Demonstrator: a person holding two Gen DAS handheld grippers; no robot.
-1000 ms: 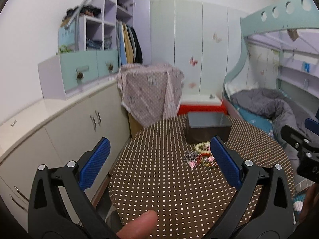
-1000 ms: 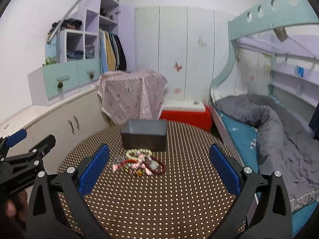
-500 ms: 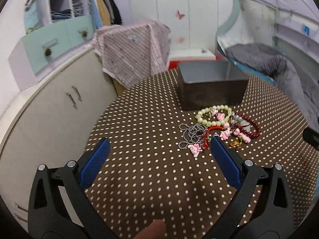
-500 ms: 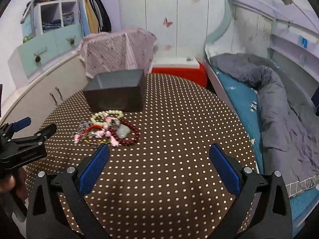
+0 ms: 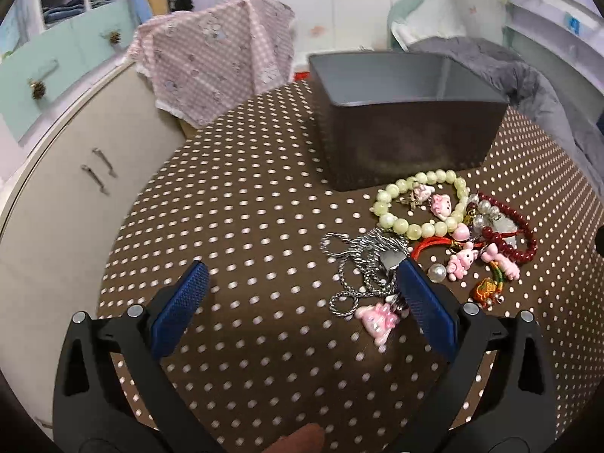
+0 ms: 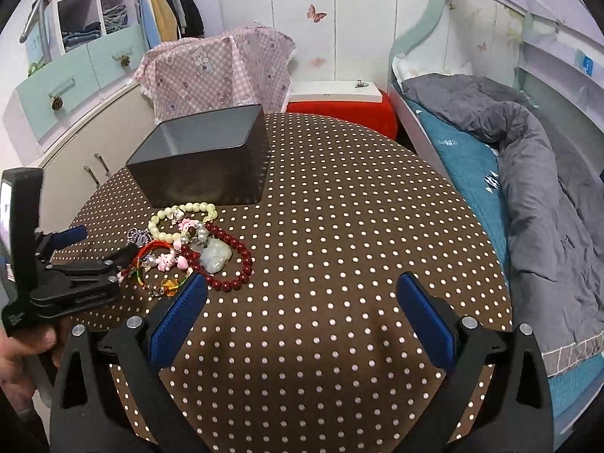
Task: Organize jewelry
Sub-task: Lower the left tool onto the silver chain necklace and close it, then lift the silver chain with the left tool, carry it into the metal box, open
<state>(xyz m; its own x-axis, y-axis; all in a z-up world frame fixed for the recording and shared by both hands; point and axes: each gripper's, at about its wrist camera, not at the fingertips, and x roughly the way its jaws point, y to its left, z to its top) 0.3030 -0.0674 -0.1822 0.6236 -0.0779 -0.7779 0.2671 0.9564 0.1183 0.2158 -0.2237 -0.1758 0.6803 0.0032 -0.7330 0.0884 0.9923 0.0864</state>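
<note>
A pile of jewelry lies on the brown dotted round table, in front of an open dark grey box. The pile holds a pale green bead bracelet, a dark red bead bracelet, a silver chain and a pink charm. My left gripper is open, low over the table, its right finger beside the chain and pink charm. My right gripper is open and empty above the table; the pile is to its left, behind it the box. The left gripper also shows in the right wrist view.
A cabinet with a pink checked cloth stands left of the table. A bed with a grey blanket runs along the right. A red and white box sits beyond the table's far edge.
Both grippers have moved forward and down toward the table. The left one has closed in on the jewelry pile, which now lies by its right finger. Both stay open.
</note>
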